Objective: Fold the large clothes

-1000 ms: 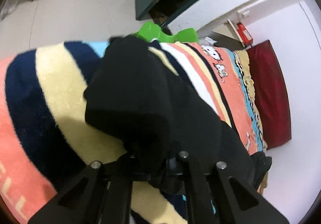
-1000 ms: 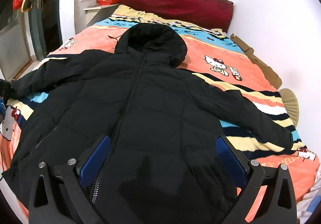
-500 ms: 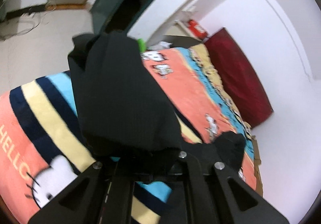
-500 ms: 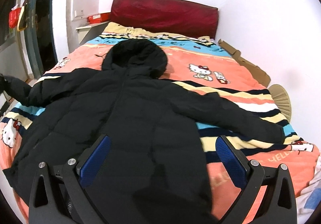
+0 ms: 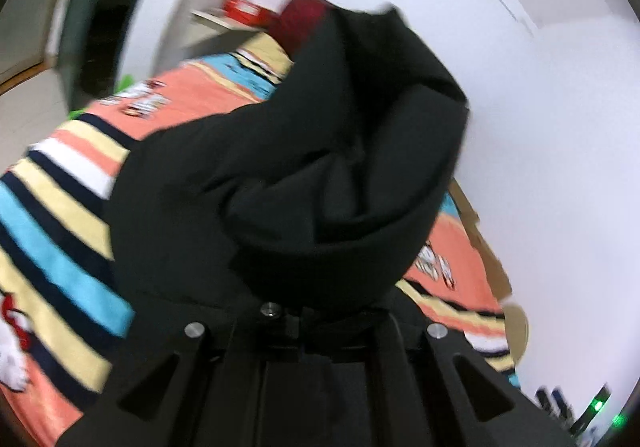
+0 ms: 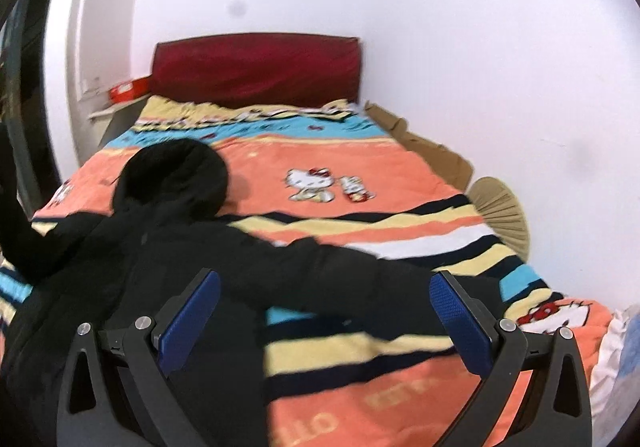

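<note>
Left wrist: left gripper [image 5: 320, 311] clamped on the black sleeve cuff [image 5: 344, 183], lifted over the striped bed [image 5: 60, 215]; right wrist: right gripper [image 6: 324, 323] spread wide, empty; the jacket's [image 6: 132, 255] other sleeve [image 6: 340, 275] stretches crosswise just ahead of it, nearest this hand.

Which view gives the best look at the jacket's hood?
The right wrist view. There the hood lies clear on the striped blanket, whole and unobstructed, near the red headboard. The left wrist view shows only bunched black jacket fabric close to the lens; no hood can be made out there.
</note>
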`<state>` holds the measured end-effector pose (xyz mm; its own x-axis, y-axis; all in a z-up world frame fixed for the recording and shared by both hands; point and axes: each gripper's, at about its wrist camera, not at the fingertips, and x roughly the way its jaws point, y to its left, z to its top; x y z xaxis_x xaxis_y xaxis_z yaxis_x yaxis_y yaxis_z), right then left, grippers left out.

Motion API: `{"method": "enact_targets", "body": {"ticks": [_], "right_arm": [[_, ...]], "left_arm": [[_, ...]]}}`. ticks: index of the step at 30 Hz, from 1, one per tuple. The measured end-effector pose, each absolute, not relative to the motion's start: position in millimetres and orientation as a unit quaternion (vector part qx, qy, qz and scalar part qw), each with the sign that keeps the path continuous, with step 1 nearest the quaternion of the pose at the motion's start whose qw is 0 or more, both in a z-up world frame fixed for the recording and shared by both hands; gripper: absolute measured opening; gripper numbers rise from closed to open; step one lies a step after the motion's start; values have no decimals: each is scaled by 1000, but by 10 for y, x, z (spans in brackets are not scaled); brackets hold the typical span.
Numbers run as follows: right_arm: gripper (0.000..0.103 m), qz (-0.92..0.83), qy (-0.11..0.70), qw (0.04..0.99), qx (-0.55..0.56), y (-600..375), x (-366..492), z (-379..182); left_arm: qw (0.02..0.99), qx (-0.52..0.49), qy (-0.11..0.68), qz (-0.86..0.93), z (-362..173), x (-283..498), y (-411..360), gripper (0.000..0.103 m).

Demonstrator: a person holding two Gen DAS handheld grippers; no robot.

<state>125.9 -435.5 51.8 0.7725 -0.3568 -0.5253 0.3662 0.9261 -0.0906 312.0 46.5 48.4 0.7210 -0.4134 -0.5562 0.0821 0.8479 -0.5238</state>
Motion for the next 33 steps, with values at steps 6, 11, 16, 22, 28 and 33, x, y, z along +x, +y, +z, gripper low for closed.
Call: {"method": "enact_targets", "body": {"ticks": [6, 11, 16, 22, 28, 33], "right_arm": [[103, -226, 273, 934, 52, -4910, 1311, 474], [103, -245, 295, 918, 104, -5289, 1283, 229], [103, -245, 314, 910, 119, -5354, 1249, 30], [103, -227, 326, 911, 109, -5212, 1283, -53], [103, -224, 329, 911, 107, -5114, 1227, -65], [103, -250, 330, 901, 126, -5292, 1085, -128]], "left_arm": [[879, -193, 401, -171, 107, 3266, -726, 5], [861, -151, 451, -181, -375, 3284, -1481, 5], [855, -80, 481, -178, -674, 3230, -1997, 7], [845, -27, 499, -193, -850, 2972, -2176, 29], [845, -22, 479, -237, -697, 2874, -2222, 46], [848, -38, 460, -259, -495, 2765, -2113, 46]]}}
